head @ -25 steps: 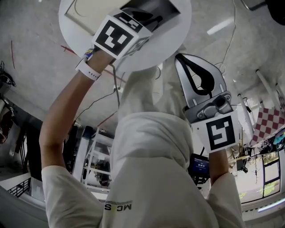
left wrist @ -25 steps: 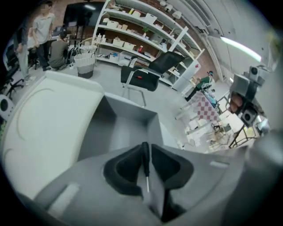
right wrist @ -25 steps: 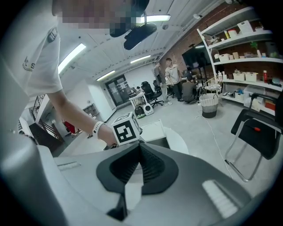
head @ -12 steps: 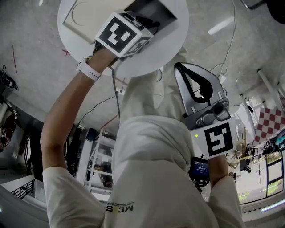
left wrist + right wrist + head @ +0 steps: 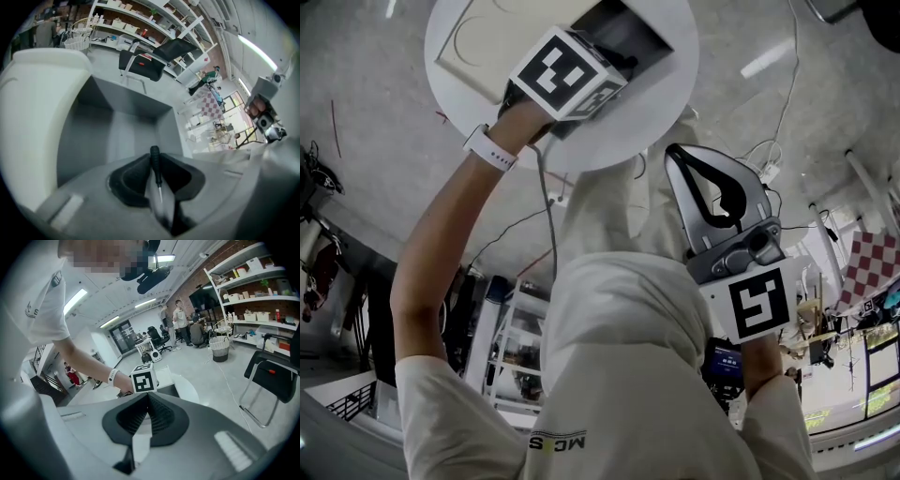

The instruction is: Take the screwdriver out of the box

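Left gripper [image 5: 154,157] has shifted slightly across the box [image 5: 123,99], jaws clamped on the screwdriver [image 5: 155,172] above it. Right gripper [image 5: 148,398] well clear of box, jaws together, empty.

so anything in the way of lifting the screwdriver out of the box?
Nothing visible. The left gripper is shut on the screwdriver, the box is open with its lid off to one side, and the right gripper, shut and empty, is held away from the box.
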### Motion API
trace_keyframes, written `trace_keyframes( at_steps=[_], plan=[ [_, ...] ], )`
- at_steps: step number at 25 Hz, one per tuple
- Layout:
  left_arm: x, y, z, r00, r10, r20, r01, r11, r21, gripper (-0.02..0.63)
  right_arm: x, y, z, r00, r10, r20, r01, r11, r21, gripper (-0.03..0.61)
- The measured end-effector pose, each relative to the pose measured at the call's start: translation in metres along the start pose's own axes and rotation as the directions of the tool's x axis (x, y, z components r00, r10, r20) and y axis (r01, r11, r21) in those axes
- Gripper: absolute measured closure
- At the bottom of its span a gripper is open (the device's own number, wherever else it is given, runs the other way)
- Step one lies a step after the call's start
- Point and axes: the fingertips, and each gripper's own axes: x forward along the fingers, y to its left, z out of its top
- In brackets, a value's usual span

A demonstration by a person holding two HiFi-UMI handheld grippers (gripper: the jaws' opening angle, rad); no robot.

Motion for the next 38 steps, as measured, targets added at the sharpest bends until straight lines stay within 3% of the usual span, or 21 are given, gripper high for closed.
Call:
trace_keyframes(
  at_steps=[14, 16, 24, 38],
  plan=[
    [0.0044, -0.0005, 0.0028, 0.996, -0.07, -0.053, 0.072, 0.997, 0.03, 0.525, -0.001, -0.0038, 0.0035, 1.0, 0.0, 0.015, 0.0, 1.0, -0.001, 0.578],
    [0.0054, -0.0023, 0.0044, 0.994, -0.091, -0.053, 0.093, 0.996, 0.019, 0.552, -0.0011, -0.0041, 0.0035, 1.0, 0.002, 0.014, -0.002, 1.0, -0.002, 0.578],
    [0.0075, -0.0023, 0.0019, 0.989, -0.134, -0.065, 0.134, 0.991, -0.002, 0.548, 0.0009, -0.0011, 0.0007, 1.0, 0.008, 0.01, -0.008, 1.0, -0.005, 0.578],
    [0.0047, -0.0019, 0.0007, 0.994, -0.084, -0.068, 0.086, 0.996, 0.026, 0.565, 0.0018, 0.0017, 0.0052, 1.0, 0.008, 0.018, -0.008, 1.0, -0.015, 0.578]
  ],
)
